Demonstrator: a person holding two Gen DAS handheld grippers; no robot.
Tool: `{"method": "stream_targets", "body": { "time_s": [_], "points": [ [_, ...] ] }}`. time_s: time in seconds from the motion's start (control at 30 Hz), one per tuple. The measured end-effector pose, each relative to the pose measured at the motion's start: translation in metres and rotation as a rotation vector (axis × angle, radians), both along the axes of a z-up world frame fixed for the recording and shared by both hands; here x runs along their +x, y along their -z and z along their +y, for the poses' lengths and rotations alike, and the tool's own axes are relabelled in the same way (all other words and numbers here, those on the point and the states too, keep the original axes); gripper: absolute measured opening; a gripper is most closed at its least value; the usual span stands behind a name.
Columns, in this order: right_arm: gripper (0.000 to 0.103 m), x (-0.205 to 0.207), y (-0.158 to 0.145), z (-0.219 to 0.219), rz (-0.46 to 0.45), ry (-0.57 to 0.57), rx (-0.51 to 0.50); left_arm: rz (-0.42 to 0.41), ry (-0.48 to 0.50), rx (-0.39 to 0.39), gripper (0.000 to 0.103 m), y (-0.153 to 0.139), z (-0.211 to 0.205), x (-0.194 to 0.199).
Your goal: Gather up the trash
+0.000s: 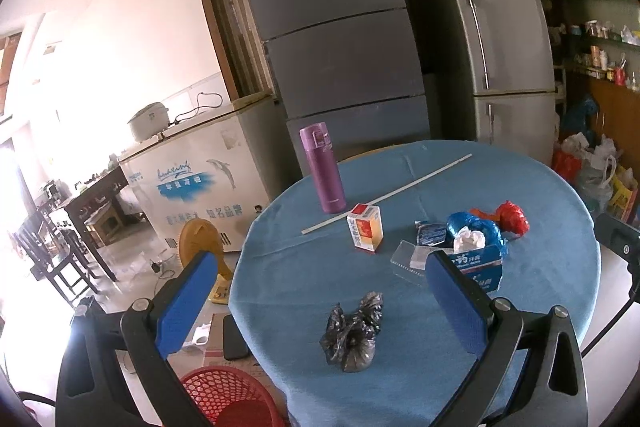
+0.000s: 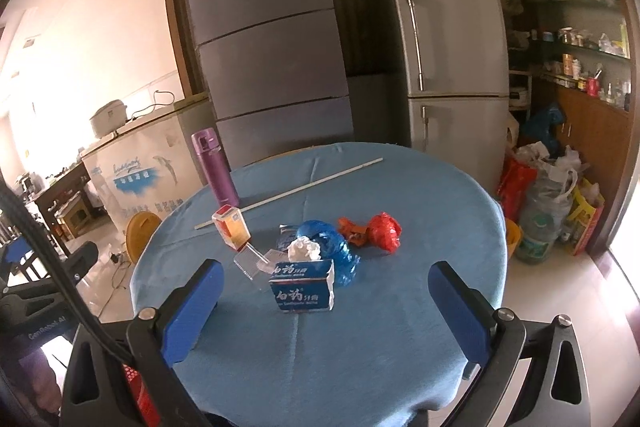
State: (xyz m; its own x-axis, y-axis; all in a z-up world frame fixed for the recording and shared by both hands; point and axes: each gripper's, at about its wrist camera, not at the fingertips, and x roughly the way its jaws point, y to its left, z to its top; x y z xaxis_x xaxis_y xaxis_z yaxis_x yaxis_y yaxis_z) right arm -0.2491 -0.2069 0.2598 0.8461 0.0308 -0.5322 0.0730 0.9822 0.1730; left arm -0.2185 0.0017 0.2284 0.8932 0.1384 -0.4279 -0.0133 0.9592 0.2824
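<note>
Crumpled black plastic bag (image 1: 352,337) on the near part of the round blue-clothed table (image 1: 540,187), long axis running near-to-far, between the wide-open, empty fingers of the left gripper (image 1: 322,301). Beyond it: blue toothpaste box (image 2: 302,285), lying across the view, centred before the right gripper (image 2: 326,311), jaws also wide and empty. Behind: blue bag (image 2: 332,247), red bag (image 2: 384,231), small carton (image 1: 365,227), purple flask (image 1: 322,169). Red mesh basket (image 1: 224,397) below the table's edge.

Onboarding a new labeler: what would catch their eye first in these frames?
Probably the round blue-clothed table with its litter: a crumpled black bag nearest the open left gripper, and a blue toothpaste box ahead of the open right gripper. Behind stand a purple flask and a long white stick.
</note>
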Motion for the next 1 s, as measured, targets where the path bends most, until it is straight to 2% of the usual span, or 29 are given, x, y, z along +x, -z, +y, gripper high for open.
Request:
{"method": "stream_targets", "body": {
  "time_s": [0.5, 1.0],
  "points": [
    [0.103, 0.012, 0.004, 0.003, 0.002, -0.037, 0.01, 0.053, -0.001, 0.015, 0.103, 0.006, -0.004, 0.023],
    [0.103, 0.049, 0.03, -0.05, 0.066, 0.026, 0.084, 0.123, 0.044, 0.047, 0.103, 0.023, -0.047, 0.066]
  ]
}}
